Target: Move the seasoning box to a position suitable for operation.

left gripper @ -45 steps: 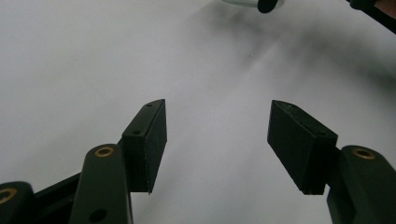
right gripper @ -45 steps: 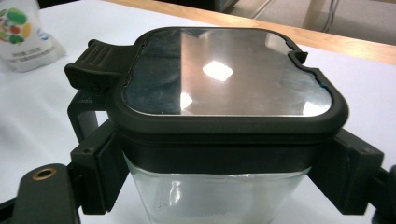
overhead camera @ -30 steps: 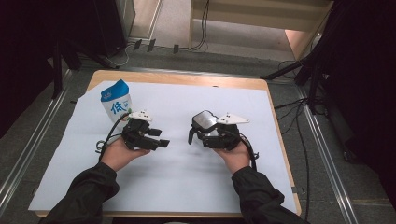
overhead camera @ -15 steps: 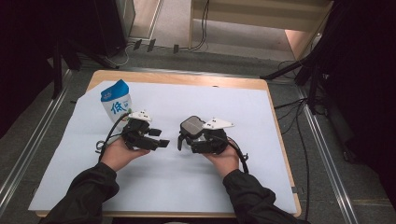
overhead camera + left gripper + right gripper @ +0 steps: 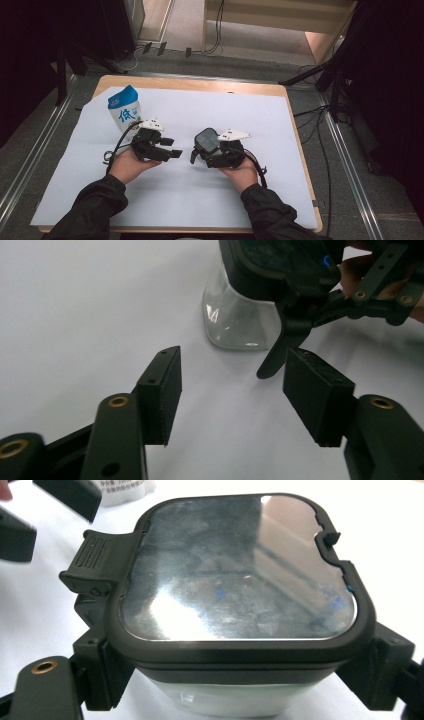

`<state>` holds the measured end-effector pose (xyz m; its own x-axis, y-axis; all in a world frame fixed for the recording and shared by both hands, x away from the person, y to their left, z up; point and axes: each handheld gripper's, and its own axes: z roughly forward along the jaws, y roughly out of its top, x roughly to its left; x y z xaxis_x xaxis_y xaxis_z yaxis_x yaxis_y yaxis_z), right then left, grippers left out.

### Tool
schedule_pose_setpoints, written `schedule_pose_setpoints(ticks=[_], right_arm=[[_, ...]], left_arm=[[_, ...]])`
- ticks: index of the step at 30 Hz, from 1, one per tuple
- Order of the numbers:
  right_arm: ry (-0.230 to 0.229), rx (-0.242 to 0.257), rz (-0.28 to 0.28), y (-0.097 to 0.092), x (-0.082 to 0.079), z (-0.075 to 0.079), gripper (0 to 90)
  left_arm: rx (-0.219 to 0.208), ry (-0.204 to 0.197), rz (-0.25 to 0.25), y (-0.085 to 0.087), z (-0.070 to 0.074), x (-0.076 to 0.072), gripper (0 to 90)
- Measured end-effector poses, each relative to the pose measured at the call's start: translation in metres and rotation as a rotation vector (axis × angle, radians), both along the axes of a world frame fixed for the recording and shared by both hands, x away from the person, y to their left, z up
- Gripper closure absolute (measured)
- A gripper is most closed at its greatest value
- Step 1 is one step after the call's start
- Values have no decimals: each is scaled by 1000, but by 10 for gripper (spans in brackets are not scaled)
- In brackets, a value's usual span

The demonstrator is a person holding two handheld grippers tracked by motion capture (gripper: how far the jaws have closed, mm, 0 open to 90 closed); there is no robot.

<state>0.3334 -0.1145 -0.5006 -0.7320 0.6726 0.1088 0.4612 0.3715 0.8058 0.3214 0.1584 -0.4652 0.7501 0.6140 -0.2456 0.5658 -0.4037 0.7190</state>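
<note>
My right gripper is shut on a clear container with a dark latched lid, and it holds the container just above the white paper. In the right gripper view the lid is close up, with a jaw pressed to each side of the container. My left gripper points right at the container from a short way off. Its jaws have just been closing a little and stand open with nothing between them. The container's glass body lies just past their tips.
A blue and white carton stands upright behind my left hand, near the table's back left. White paper covers the wooden table. Cables and dark stands lie on the floor around it.
My right gripper has carried the container to the left and slightly down, closer to the left gripper. The left hand has stayed in place.
</note>
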Motion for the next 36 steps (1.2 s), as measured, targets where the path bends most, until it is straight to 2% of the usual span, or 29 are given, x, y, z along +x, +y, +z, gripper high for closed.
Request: schedule_pose_setpoints(ticks=[2, 10, 11, 13, 14, 16, 17, 21, 22, 24, 26, 27, 28, 29, 31, 32, 33, 34, 36], right_arm=[[-1, -10, 4, 1, 0, 0, 144], [30, -9, 6, -3, -2, 4, 141], [44, -2, 6, -6, -4, 7, 141], [41, 2, 12, -8, -5, 9, 141], [42, 26, 20, -13, -8, 13, 141], [34, 43, 29, -19, -10, 17, 141], [23, 39, 20, -22, -12, 20, 141], [6, 54, 16, -28, -16, 27, 149], [5, 60, 16, -33, -17, 30, 158], [27, 69, 15, -37, -19, 30, 177], [32, 68, 15, -38, -21, 30, 191], [28, 62, 19, -41, -24, 30, 222], [28, 62, 19, -41, -24, 30, 222], [21, 53, 23, -43, -26, 31, 294], [33, 62, 40, -45, -26, 30, 380], [33, 62, 40, -45, -26, 30, 380], [48, 61, 60, -46, -24, 28, 470], [51, 55, 55, -46, -23, 27, 507], [63, 53, 39, -46, -20, 27, 591]], left_arm=[[4, -5, -9, -1, 0, 0, 447], [-15, 29, -29, -2, 2, 2, 591], [-22, 36, -36, -2, 3, 2, 617], [-20, 42, -36, -2, 3, 3, 630], [-24, 50, -43, -2, 3, 3, 671], [-38, 59, -55, -3, 5, 3, 713], [-39, 64, -80, -5, 10, 2, 742], [-30, 53, -112, -7, 17, 1, 843], [-15, 54, -121, -9, 20, 3, 873], [-3, 48, -118, -11, 23, 7, 889], [-17, 42, -118, -12, 25, 8, 900], [-56, 33, -112, -12, 26, 11, 900], [-56, 33, -112, -12, 26, 11, 900], [-67, 28, -117, -13, 24, 11, 900], [-64, 43, -128, -15, 20, 10, 900], [-64, 43, -128, -15, 20, 10, 900], [-52, 48, -138, -16, 16, 9, 900], [-52, 48, -138, -16, 16, 9, 900], [-25, 47, -147, -19, 12, 8, 900]])
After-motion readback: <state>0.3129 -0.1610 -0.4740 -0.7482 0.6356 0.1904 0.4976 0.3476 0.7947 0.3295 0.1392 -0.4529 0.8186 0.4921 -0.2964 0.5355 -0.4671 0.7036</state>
